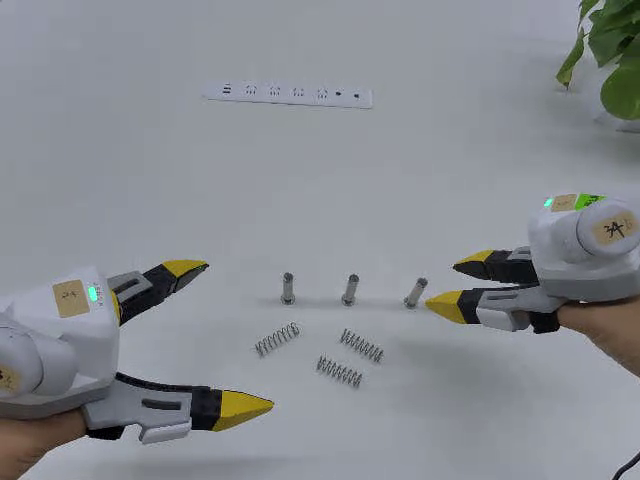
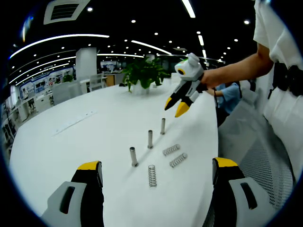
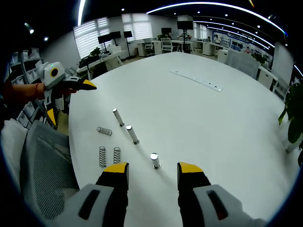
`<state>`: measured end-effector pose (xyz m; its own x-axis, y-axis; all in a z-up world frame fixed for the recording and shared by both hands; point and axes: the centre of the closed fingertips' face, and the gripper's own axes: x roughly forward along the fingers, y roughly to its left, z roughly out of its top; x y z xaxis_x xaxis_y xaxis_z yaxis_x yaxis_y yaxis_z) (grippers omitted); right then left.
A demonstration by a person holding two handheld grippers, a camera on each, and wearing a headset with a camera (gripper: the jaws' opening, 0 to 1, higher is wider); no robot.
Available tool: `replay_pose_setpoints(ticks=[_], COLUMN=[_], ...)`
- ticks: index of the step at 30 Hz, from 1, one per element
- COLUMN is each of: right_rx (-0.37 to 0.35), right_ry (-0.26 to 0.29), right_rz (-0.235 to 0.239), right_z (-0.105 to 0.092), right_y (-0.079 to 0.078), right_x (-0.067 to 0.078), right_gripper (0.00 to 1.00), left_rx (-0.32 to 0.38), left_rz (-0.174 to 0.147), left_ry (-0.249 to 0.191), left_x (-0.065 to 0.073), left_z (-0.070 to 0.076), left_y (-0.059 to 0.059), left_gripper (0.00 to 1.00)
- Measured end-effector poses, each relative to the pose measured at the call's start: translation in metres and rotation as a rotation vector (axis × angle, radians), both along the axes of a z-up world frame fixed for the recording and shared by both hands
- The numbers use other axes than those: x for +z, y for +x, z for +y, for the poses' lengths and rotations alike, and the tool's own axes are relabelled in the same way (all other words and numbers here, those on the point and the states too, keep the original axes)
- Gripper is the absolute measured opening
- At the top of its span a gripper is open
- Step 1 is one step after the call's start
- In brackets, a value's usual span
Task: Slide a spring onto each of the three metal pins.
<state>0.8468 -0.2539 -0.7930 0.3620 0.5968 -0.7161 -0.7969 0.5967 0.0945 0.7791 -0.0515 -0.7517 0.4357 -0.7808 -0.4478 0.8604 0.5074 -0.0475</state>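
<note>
Springs [image 1: 361,345], three of them, lie loose on the bench [image 1: 150,180] just in front of the row of three bare pins [image 1: 350,289]. My left gripper [image 1: 237,335] is spread wide and my right gripper [image 1: 444,285] is parted less, both sets of jaws empty. The right tips sit just beside the end pin [image 1: 416,292], and I judge a careless sweep could topple it. A pinched spring might squirt off the bench's near edge, close behind them. Beyond the pins the bench runs open to the power strip [image 1: 290,94].
</note>
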Motion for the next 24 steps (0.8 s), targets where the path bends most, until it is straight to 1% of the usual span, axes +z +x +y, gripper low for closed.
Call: replay_pose_setpoints(ticks=[2,5,6,7,8,10,14,17,20,24], right_rx=[0.006,0.009,0.014,0.018,0.020,0.027,0.051,0.064,0.089,0.110], right_ry=[0.005,0.026,0.035,0.040,0.046,0.055,0.071,0.076,0.091,0.118], right_rz=[-0.005,0.001,-0.005,-0.009,-0.013,-0.017,-0.027,-0.025,-0.037,-0.045], right_z=[-0.001,-0.002,-0.003,-0.003,-0.005,-0.006,-0.009,-0.014,-0.015,-0.017], right_y=[-0.003,-0.010,-0.011,-0.013,-0.017,-0.019,-0.027,-0.032,-0.041,-0.049], right_x=[0.001,0.002,0.003,0.004,0.005,0.007,0.010,0.009,0.012,0.014], right_gripper=[0.46,0.49,0.51,0.53,0.55,0.58,0.65,0.70,0.74,0.79], left_rx=[0.000,0.001,-0.002,-0.004,-0.005,-0.004,0.000,-0.002,0.004,0.005], left_rz=[0.000,0.005,0.000,0.001,0.001,0.004,0.011,0.010,0.025,0.037], left_ry=[0.002,0.005,0.008,0.012,0.016,0.021,0.031,0.038,0.052,0.071], left_x=[0.000,-0.002,-0.001,-0.001,0.000,0.000,-0.003,-0.004,-0.007,-0.011], left_z=[0.000,0.002,0.002,0.001,0.000,0.000,0.004,0.006,0.007,0.009], left_y=[0.000,0.000,0.000,-0.001,-0.001,-0.002,0.001,0.002,0.005,0.007], left_gripper=[0.98,0.98,0.98,0.98,0.98,0.98,0.98,0.97,0.96,0.95])
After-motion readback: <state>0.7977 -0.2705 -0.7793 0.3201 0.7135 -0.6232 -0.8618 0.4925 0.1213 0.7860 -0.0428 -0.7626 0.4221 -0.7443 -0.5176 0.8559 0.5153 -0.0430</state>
